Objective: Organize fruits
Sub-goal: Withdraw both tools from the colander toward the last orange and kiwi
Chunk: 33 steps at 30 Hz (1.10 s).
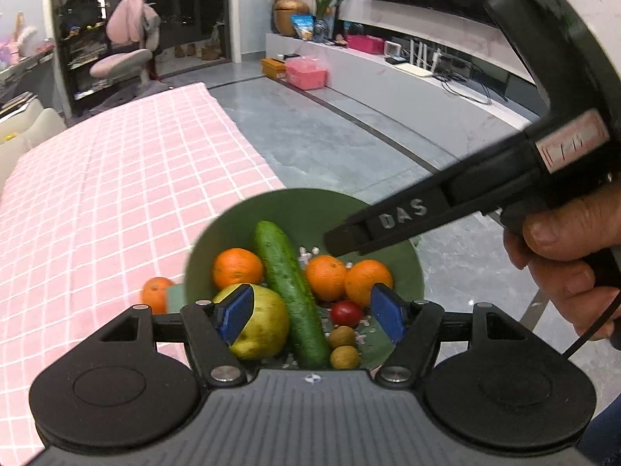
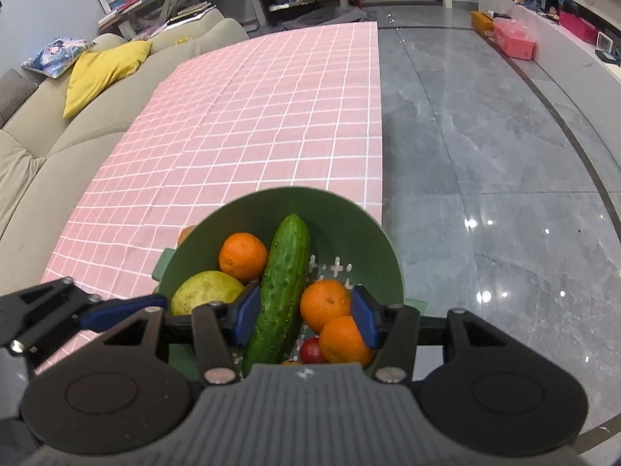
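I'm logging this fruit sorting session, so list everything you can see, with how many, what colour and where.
bowl: one, green, perforated, at the near table edge
cucumber: one, green, lying across the bowl's middle
oranges: three in the bowl, one more on the cloth just outside it
pear-like fruit: one, yellow-green, in the bowl's left side
cherry tomato: one, red, near front of bowl
small round fruits: two, brownish, near front of bowl
tablecloth: one, pink checked
sofa: one, beige, left of table, yellow cushion on it
left gripper: blue pads, open above bowl
right gripper: blue pads, open above bowl
hand: holding right gripper's handle
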Each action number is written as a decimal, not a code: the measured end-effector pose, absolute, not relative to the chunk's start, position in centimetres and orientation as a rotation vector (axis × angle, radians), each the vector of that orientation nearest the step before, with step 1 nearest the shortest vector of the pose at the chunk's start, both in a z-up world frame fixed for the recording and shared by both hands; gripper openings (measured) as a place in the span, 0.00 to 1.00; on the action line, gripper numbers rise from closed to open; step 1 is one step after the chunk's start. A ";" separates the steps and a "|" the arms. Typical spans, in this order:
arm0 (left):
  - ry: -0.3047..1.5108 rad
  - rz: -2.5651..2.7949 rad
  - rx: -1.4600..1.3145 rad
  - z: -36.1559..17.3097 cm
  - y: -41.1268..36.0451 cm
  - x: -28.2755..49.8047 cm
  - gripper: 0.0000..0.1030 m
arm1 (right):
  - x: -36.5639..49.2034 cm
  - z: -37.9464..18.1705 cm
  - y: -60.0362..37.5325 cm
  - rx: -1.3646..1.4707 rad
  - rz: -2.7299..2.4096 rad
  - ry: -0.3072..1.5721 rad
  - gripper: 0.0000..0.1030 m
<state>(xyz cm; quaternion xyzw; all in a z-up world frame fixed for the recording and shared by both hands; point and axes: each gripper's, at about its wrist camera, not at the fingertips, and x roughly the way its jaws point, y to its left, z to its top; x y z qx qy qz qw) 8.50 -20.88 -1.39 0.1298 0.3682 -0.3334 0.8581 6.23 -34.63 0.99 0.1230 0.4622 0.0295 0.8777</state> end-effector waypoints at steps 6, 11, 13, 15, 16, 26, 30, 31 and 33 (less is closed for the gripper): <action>0.767 -0.645 0.231 0.5 -18.5 8.3 0.79 | 5.6 2.1 -33.9 0.254 0.070 0.932 0.48; 0.771 -0.598 0.174 1.6 -15.2 7.5 0.79 | 5.0 3.4 -32.7 0.237 0.083 0.893 0.48; 0.772 -0.582 0.160 1.9 -14.0 7.3 0.79 | 4.8 3.8 -32.2 0.231 0.086 0.877 0.48; 0.771 -0.570 0.161 2.1 -13.0 7.0 0.79 | 4.5 4.1 -31.7 0.223 0.081 0.862 0.48; 0.769 -0.565 0.162 2.1 -12.3 6.8 0.79 | 4.2 4.2 -31.4 0.219 0.077 0.853 0.48; 0.789 -0.512 0.200 0.8 -5.1 5.5 0.79 | 2.2 4.1 -28.9 0.173 -0.011 0.797 0.53; 0.806 -0.484 0.193 -0.3 -2.4 5.7 0.79 | 1.1 3.6 -27.2 0.180 -0.042 0.779 0.54; 0.814 -0.481 0.183 -0.6 -2.0 6.0 0.79 | 0.8 3.5 -26.6 0.183 -0.044 0.775 0.55; 0.827 -0.490 0.175 -1.0 -1.4 6.6 0.79 | 0.2 2.9 -25.2 0.190 -0.047 0.771 0.55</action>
